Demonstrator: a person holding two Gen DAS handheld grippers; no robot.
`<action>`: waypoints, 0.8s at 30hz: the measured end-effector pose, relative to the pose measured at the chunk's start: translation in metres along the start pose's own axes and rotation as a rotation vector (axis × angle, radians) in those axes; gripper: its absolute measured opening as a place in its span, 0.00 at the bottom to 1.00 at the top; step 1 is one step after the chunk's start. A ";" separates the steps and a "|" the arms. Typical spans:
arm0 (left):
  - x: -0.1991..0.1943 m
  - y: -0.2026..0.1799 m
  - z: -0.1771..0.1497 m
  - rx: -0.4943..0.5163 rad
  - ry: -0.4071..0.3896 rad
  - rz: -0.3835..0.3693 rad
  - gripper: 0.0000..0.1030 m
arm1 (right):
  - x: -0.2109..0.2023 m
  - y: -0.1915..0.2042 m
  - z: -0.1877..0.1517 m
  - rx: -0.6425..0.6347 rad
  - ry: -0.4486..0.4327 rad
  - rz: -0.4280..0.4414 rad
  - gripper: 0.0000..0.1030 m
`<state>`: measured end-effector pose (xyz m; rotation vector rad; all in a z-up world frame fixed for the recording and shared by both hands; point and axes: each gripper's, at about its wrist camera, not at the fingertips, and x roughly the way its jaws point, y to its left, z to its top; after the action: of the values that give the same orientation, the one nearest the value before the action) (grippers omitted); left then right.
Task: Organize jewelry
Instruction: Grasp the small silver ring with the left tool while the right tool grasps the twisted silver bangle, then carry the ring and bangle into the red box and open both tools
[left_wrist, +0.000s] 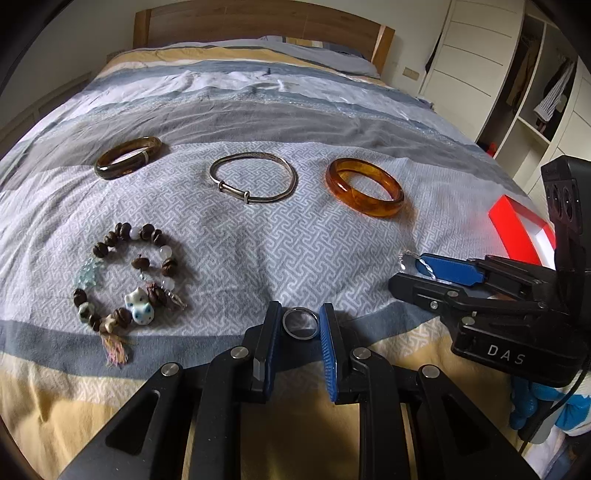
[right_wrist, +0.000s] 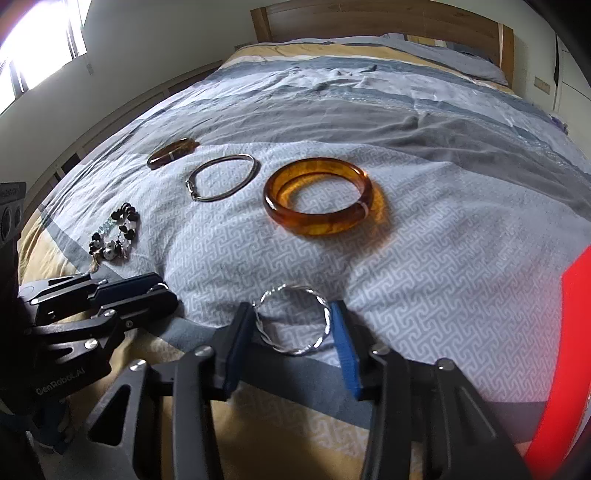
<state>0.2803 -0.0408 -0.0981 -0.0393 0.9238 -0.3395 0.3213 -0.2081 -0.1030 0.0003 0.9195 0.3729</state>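
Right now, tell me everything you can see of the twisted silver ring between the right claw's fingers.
The thin twisted silver wire ring looks like shiny metal, rope-twisted along its near and right arcs, smoother at the far side. It forms a full circle, apparently flat on the grey patterned bedspread. It sits between the blue pads of the right claw, which appear to touch its left and right edges. From the left wrist view only a glinting end shows.
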 end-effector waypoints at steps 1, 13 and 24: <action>-0.002 0.000 -0.001 -0.003 0.002 0.001 0.19 | -0.003 0.000 -0.001 0.009 0.000 0.000 0.38; -0.051 -0.011 -0.019 -0.048 0.011 0.007 0.19 | -0.084 0.013 -0.026 0.043 -0.070 0.032 0.37; -0.103 -0.060 -0.023 -0.002 -0.030 0.001 0.19 | -0.170 -0.016 -0.059 0.086 -0.147 -0.011 0.37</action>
<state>0.1887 -0.0634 -0.0216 -0.0458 0.8947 -0.3358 0.1872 -0.2859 -0.0094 0.0999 0.7892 0.3190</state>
